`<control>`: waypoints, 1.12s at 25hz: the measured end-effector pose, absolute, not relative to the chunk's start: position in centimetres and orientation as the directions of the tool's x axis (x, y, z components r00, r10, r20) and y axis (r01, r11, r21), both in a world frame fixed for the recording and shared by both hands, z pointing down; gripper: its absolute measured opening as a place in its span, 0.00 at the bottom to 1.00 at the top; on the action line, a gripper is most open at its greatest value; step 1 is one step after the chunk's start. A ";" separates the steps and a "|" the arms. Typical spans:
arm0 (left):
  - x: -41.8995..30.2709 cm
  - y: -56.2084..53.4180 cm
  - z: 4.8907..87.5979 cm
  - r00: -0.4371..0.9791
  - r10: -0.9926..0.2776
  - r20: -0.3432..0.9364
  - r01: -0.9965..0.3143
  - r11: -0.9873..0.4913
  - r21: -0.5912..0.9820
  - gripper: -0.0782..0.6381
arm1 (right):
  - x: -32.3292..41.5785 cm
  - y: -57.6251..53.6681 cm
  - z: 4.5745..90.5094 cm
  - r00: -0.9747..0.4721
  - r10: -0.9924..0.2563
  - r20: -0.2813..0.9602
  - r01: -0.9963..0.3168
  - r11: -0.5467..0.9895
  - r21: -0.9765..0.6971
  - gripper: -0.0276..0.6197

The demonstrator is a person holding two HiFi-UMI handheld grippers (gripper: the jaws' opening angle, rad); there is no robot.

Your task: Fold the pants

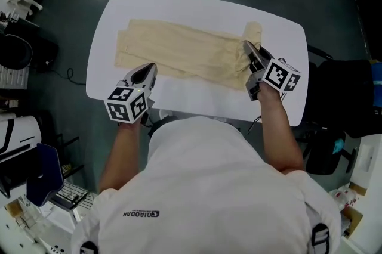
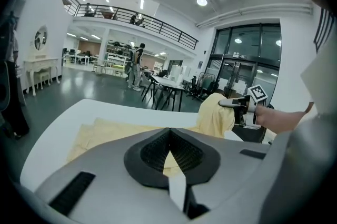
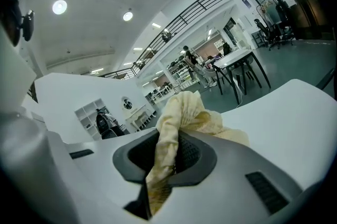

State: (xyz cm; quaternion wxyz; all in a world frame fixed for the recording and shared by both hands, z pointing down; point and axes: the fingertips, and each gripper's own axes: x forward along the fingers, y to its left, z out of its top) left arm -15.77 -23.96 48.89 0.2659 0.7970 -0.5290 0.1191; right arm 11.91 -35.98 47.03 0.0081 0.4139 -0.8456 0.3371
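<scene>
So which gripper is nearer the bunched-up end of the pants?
Right. The right gripper pinches that end in its jaws; the left gripper sits at the near edge of the pants, toward the other end.

Both arms reach up the head view, one gripper on each side.

My left gripper (image 1: 149, 68) sits left of centre at the end of a bare left forearm (image 1: 122, 157), angled up and to the right, its jaws meeting at the tips. I can't tell whether they nip anything. My right gripper (image 1: 246, 45) sits right of centre on the right forearm (image 1: 279, 130), pointing up and slightly left, jaws clamped on a bunched fold of the pants (image 3: 181, 107).
</scene>
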 end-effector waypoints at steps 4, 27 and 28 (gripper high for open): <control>-18.6 -23.7 49.2 0.394 -0.788 0.472 -0.912 -0.271 0.309 0.15 | 8.7 -36.2 46.6 -0.674 -0.677 0.297 -0.696 0.446 -0.562 0.15; -34.2 -21.3 49.9 0.402 -0.792 0.460 -0.907 -0.275 0.319 0.15 | -11.7 -35.9 45.0 -0.702 -0.648 0.294 -0.687 0.511 -0.517 0.15; -34.8 -21.3 50.0 0.401 -0.792 0.460 -0.907 -0.274 0.319 0.15 | -12.5 -36.0 44.9 -0.704 -0.647 0.293 -0.686 0.513 -0.515 0.15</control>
